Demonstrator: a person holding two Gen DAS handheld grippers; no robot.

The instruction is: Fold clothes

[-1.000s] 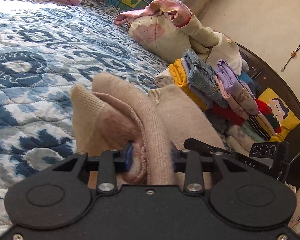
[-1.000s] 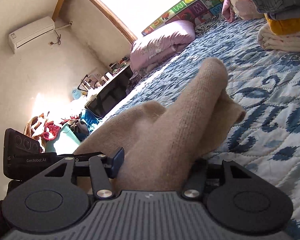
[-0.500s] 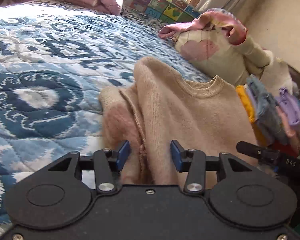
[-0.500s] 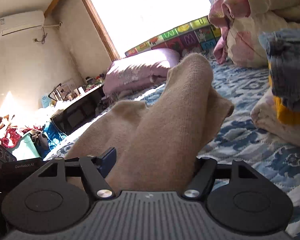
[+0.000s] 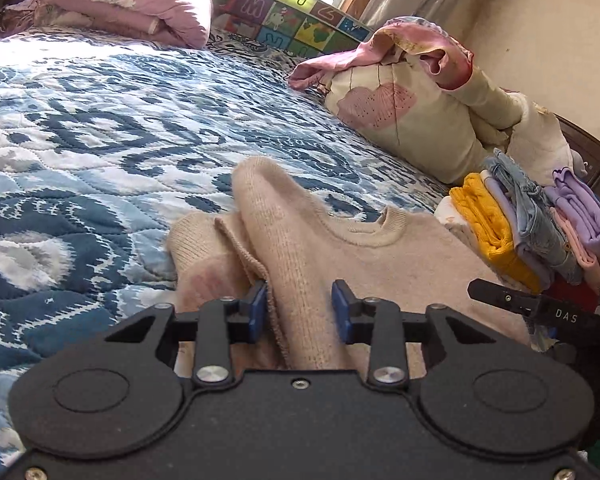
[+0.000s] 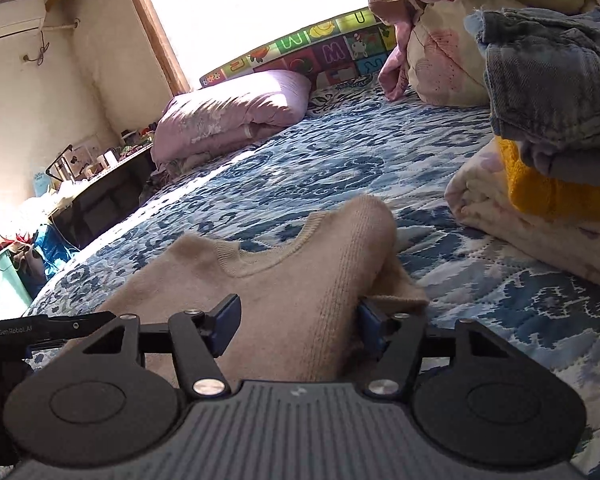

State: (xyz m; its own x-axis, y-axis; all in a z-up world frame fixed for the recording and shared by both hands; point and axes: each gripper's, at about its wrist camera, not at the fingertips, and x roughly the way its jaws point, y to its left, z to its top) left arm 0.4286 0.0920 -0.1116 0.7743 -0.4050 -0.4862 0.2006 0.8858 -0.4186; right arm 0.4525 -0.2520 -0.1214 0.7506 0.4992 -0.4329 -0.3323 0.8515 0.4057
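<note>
**Sweater lies flat, both tongs at its near corners**

The tan sweater [image 5: 340, 256] lies on the blue quilt of the bed [image 5: 100, 152], right in front of both tongs. Its neck hole points far, toward the pillows, and its bottom is near. So it runs long from near to far.

The left tongs [image 5: 300, 312] are at the sweater's left side, where a sleeve is folded in and makes a raised bump. The right tongs [image 6: 296, 320] are at its right side, by another raised fold. Each hand is next to its own side, so neither is nearer.

Both tongs have just been closing, with knit between the blue pads. In the left tongs the left pad touches the fold, but the right pad has a gap beside it, so they do not pinch yet. In the right tongs a thick fold fills much of the gap, but the left pad stands clear.

The sweater looks soft, fuzzy and thick. A pile of folded clothes [image 5: 540, 232] sits just to its right.
</note>
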